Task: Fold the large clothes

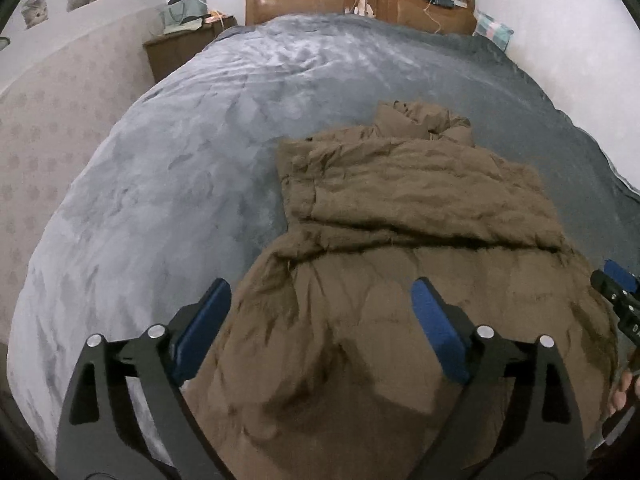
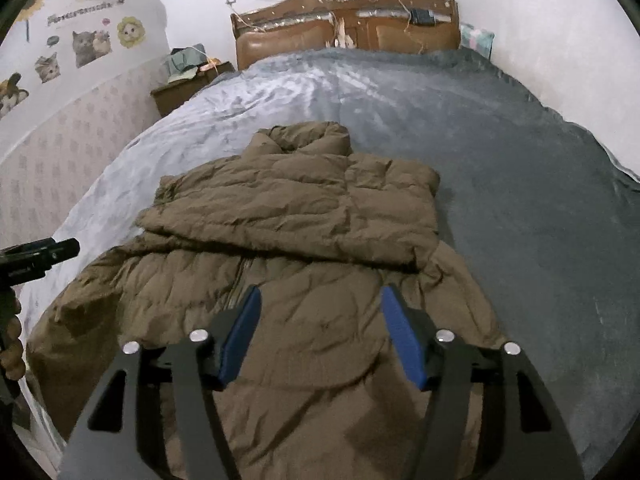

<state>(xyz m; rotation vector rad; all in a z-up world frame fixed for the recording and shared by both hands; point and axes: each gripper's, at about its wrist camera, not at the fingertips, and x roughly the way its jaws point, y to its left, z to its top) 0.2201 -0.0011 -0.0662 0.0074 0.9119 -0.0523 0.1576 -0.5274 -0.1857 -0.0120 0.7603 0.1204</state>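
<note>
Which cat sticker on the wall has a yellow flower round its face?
The cat sticker with yellow petals, furthest right in the row. The grey cat pair sticker and small tabby cat sticker beside it have none.

Wide bed (image 2: 500, 152) under grey plush cover, lightly rumpled, paler toward left side, darker toward right. Brown wooden headboard (image 2: 344, 36) at far end, padded panels worn. Patterned pillow (image 1: 494, 28) at far right corner, against headboard. Directly on cover: olive-brown puffer coat (image 2: 288, 248), laid flat near foot end, collar toward headboard, upper portion folded across body in thick band, zip line visible below fold.
</note>
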